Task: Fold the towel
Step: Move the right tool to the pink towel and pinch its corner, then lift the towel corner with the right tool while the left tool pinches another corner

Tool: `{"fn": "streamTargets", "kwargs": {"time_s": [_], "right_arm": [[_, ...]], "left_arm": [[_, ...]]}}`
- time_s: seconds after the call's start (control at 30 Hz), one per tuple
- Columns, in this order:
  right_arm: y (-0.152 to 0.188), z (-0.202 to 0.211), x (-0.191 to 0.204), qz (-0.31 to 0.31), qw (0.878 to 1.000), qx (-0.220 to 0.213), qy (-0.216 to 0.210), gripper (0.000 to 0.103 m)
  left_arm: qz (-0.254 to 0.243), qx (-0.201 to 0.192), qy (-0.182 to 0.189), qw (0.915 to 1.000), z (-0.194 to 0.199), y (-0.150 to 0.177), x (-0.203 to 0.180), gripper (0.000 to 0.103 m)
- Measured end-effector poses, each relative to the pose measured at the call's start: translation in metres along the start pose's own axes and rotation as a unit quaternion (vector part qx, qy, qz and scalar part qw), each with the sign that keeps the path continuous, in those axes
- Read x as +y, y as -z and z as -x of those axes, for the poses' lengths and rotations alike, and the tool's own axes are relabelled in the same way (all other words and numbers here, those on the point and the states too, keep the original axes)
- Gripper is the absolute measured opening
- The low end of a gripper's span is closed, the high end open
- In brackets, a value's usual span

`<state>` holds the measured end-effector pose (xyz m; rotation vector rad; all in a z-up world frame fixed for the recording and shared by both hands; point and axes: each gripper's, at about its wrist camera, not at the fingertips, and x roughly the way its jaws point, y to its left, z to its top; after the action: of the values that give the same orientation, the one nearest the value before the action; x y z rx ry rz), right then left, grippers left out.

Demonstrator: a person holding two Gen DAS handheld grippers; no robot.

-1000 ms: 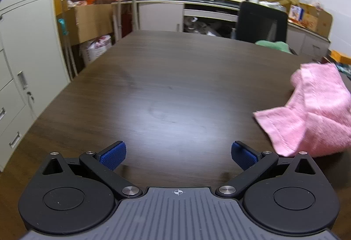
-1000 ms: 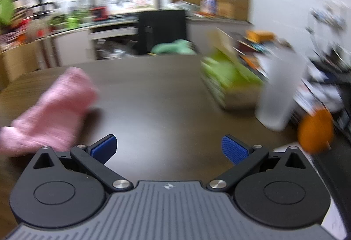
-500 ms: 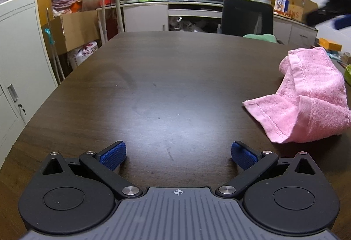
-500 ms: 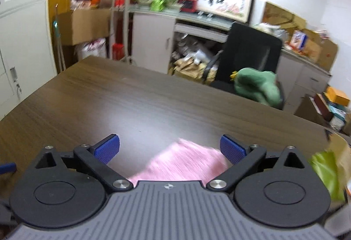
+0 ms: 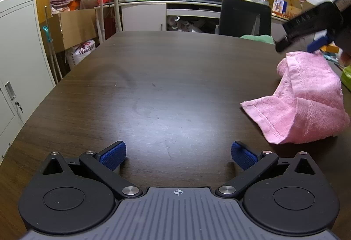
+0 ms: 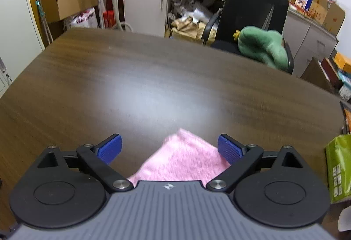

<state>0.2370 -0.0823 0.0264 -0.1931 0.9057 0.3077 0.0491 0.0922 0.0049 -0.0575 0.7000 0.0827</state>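
Observation:
A crumpled pink towel (image 5: 305,104) lies on the dark wooden table (image 5: 153,77) at the right of the left wrist view. My left gripper (image 5: 178,155) is open and empty, low over the table, left of the towel. My right gripper (image 6: 169,149) is open, and a corner of the towel (image 6: 183,159) lies between and below its blue fingers. In the left wrist view the right gripper (image 5: 316,42) shows just above the towel's far end.
A black office chair (image 6: 252,14) with a green plush (image 6: 263,47) stands at the table's far edge. A green bag (image 6: 339,165) sits at the right. Cabinets (image 5: 17,60) and boxes (image 5: 70,27) line the left and back walls.
My right gripper swung left from the table's right side and came over the towel, whose corner now sits between its fingers. My left gripper tilted slightly; the towel has not moved.

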Motion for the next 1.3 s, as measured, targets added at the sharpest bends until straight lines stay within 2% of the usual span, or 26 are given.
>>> {"fn": "streamTargets", "kwargs": {"time_s": [0.03,0.07,0.1,0.17,0.2,0.33,0.5,0.6,0.63,0.73,0.8,0.97,1.07,1.2,1.3], "right_arm": [[0.004,0.000,-0.003,-0.003,1.000,0.006,-0.004,0.076],[0.007,0.000,-0.005,-0.006,1.000,0.010,-0.005,0.056],[0.009,-0.001,-0.007,-0.008,1.000,0.013,-0.006,0.041],[0.017,0.001,-0.015,-0.027,1.000,0.016,-0.005,0.036],[0.018,0.001,-0.019,-0.031,0.999,0.015,-0.006,0.029],[0.034,0.018,-0.040,-0.071,0.997,-0.022,-0.030,0.029],[0.056,0.038,-0.063,-0.087,0.992,-0.068,-0.057,0.029],[0.069,0.043,-0.076,-0.091,0.990,-0.088,-0.054,0.013],[0.078,0.046,-0.083,-0.101,0.988,-0.102,-0.054,0.013],[0.100,0.055,-0.093,-0.081,0.982,-0.156,-0.064,0.013],[0.113,0.060,-0.098,-0.086,0.980,-0.169,-0.068,0.010],[0.171,0.090,-0.115,-0.128,0.958,-0.226,-0.124,0.009],[0.202,0.100,-0.125,-0.138,0.946,-0.235,-0.176,0.009],[0.217,0.101,-0.128,-0.114,0.955,-0.222,-0.161,0.009],[0.215,0.095,-0.126,-0.103,0.966,-0.203,-0.123,0.009]], "left_arm": [[0.000,0.001,-0.001,1.0000,0.000,0.000,0.000,0.103],[0.001,0.001,-0.002,1.0000,-0.001,0.000,0.001,0.103],[0.000,0.002,-0.004,1.0000,-0.001,0.000,0.001,0.103],[0.000,0.003,-0.006,1.0000,-0.002,0.000,0.001,0.103],[0.000,0.002,-0.011,0.9999,-0.003,0.000,0.001,0.103],[0.000,0.001,-0.015,0.9999,-0.002,0.000,0.003,0.103],[-0.006,-0.002,-0.022,0.9997,-0.003,0.001,0.001,0.103],[-0.009,-0.003,-0.026,0.9996,-0.004,0.002,0.000,0.103],[-0.008,-0.003,-0.026,0.9996,-0.004,0.002,0.000,0.103],[-0.007,-0.003,-0.025,0.9996,-0.004,0.002,0.000,0.103],[-0.006,-0.004,-0.025,0.9997,-0.004,0.002,0.000,0.103],[-0.006,-0.006,-0.015,0.9999,-0.004,0.002,0.000,0.103],[-0.005,-0.012,-0.009,0.9999,-0.004,0.000,-0.001,0.103],[0.020,0.001,0.001,0.9998,-0.009,-0.009,-0.001,0.103],[0.052,0.042,0.039,0.9970,-0.019,-0.030,-0.007,0.103]]}}
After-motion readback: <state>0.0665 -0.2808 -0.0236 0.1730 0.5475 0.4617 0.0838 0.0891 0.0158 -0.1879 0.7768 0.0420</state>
